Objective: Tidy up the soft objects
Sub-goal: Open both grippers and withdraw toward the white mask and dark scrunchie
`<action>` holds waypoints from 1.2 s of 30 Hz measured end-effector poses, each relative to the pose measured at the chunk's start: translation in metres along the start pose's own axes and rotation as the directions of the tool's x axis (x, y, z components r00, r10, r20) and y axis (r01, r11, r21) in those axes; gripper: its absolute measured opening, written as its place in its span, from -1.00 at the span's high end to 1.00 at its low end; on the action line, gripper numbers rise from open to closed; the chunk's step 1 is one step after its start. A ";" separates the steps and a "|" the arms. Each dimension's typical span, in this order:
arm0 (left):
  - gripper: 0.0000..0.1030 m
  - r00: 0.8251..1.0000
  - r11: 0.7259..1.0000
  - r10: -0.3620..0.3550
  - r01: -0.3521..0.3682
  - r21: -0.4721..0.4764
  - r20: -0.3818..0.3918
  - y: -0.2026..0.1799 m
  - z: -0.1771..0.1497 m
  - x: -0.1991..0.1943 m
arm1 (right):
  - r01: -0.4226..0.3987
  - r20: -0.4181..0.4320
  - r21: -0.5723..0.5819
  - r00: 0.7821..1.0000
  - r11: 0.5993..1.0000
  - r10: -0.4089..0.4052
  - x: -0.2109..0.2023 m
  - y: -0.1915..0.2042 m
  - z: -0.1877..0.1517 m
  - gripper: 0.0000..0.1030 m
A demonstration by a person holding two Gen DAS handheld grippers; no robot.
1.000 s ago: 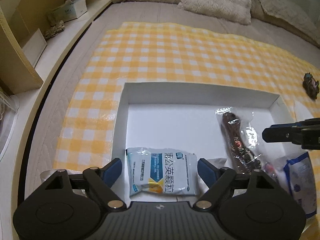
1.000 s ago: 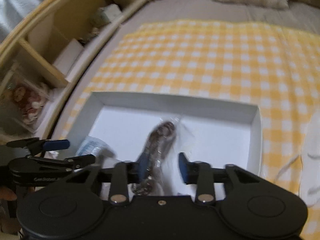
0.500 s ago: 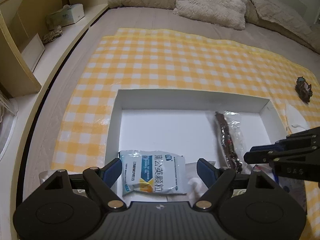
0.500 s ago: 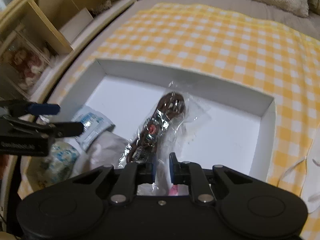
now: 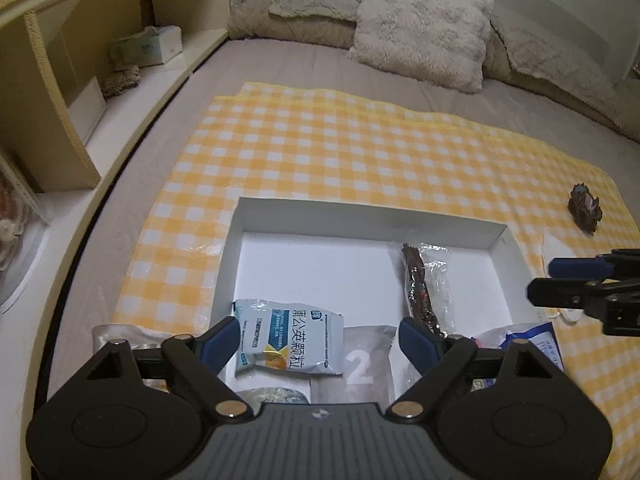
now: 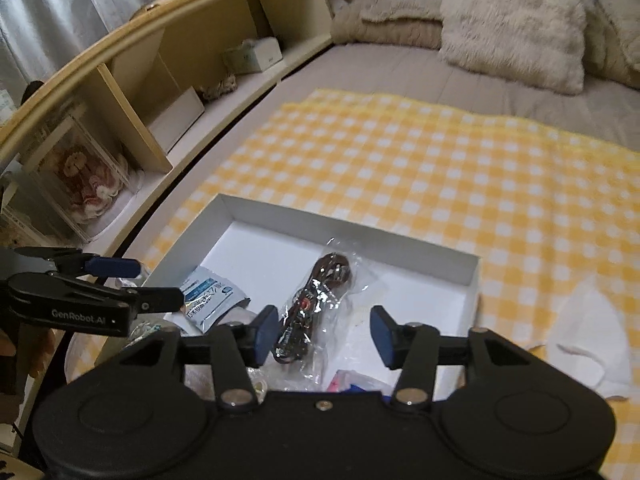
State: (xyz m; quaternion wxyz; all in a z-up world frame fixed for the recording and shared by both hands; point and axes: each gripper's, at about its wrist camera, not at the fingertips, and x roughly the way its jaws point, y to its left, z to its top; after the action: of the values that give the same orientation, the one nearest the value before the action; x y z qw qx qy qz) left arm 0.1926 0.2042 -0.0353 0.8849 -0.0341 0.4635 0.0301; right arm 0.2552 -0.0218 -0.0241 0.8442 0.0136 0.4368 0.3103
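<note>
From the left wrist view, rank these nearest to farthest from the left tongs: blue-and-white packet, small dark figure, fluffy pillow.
1. Blue-and-white packet, in the white box, between the open left tongs.
2. Small dark figure, on the checked cloth, far right.
3. Fluffy pillow, at the bed's head.

Yellow-white checked cloth (image 5: 360, 152), white box (image 5: 360, 216).

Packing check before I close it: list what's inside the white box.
In the white box: a blue-and-white sachet, a clear bag of brown items, a grey packet marked 2. The near edge is hidden by the fingers.
</note>
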 end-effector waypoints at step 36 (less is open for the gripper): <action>-1.00 0.983 0.997 0.025 -0.039 0.073 0.180 -0.063 -0.007 -0.079 | 0.123 0.218 0.035 0.968 0.992 -0.127 -0.104 -0.022 -0.037 -1.00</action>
State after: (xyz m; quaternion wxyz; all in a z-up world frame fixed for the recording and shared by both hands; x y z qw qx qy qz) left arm 0.1476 0.1392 0.0280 0.9231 0.0098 0.3832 0.0295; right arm 0.1947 -0.1038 0.0224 0.9050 0.0293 0.3440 0.2484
